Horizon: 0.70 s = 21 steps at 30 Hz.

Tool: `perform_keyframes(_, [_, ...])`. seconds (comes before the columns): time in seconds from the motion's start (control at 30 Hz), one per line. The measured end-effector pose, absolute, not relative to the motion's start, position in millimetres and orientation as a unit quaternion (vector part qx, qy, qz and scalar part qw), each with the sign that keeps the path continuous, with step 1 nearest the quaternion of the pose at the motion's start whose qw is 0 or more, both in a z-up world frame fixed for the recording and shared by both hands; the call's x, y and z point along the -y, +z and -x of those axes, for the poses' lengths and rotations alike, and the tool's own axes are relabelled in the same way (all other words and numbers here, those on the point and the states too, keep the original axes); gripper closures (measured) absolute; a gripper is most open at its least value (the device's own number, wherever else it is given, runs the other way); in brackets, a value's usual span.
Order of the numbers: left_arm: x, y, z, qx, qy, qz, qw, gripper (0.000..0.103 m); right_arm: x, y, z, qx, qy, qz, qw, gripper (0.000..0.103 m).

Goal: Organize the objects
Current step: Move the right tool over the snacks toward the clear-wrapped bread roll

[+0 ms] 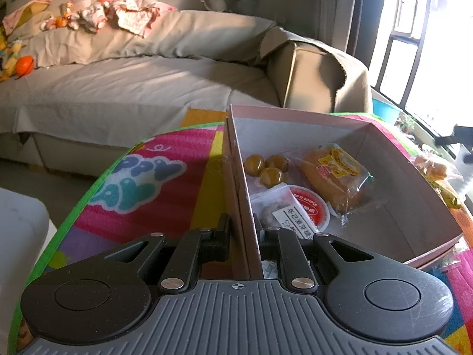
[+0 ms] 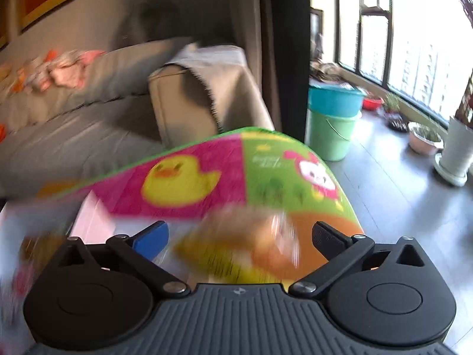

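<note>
Left wrist view: the left claw (image 1: 244,238) is clamped on the wall of the box (image 1: 384,183), already holding bread (image 1: 337,177) and snacks, while the right claw (image 2: 239,236), spread apart, hovers over a blurred packet (image 2: 245,248) not yet boxed

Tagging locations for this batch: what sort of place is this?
Most likely a home living room: a covered sofa strewn with baby clothes, a cartoon play mat, and buckets by big windows.

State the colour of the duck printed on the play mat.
Yellow with an orange beak: the duck shows best in the right wrist view.
</note>
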State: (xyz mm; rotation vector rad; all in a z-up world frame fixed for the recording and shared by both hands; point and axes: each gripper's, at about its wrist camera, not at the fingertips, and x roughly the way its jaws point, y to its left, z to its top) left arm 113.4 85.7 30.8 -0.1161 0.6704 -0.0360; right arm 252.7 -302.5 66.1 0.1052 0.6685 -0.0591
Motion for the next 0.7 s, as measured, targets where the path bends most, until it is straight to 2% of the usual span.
perform_keyframes(0.13, [-86,31,-113,-0.33,-0.018,0.055,0.942,0.088,315,49,-309,-0.364,-0.054,-0.068,0.927,0.0])
perform_keyframes(0.17, [-86,31,-114,-0.33,-0.018,0.055,0.942,0.088,317,43,-316,-0.382,-0.053,-0.069,0.92,0.003])
perform_keyframes(0.27, [-85,30,-114,-0.331,-0.017,0.057,0.942,0.088,320,32,-311,-0.415,-0.025,-0.067,0.907,0.024])
perform_keyframes(0.37, [-85,30,-114,-0.331,-0.016,0.061,0.942,0.088,323,31,-282,-0.416,-0.002,-0.071,0.906,0.03])
perform_keyframes(0.7, [-84,30,-116,-0.33,-0.015,0.064,0.942,0.088,334,30,-163,-0.42,0.033,-0.12,0.899,0.029])
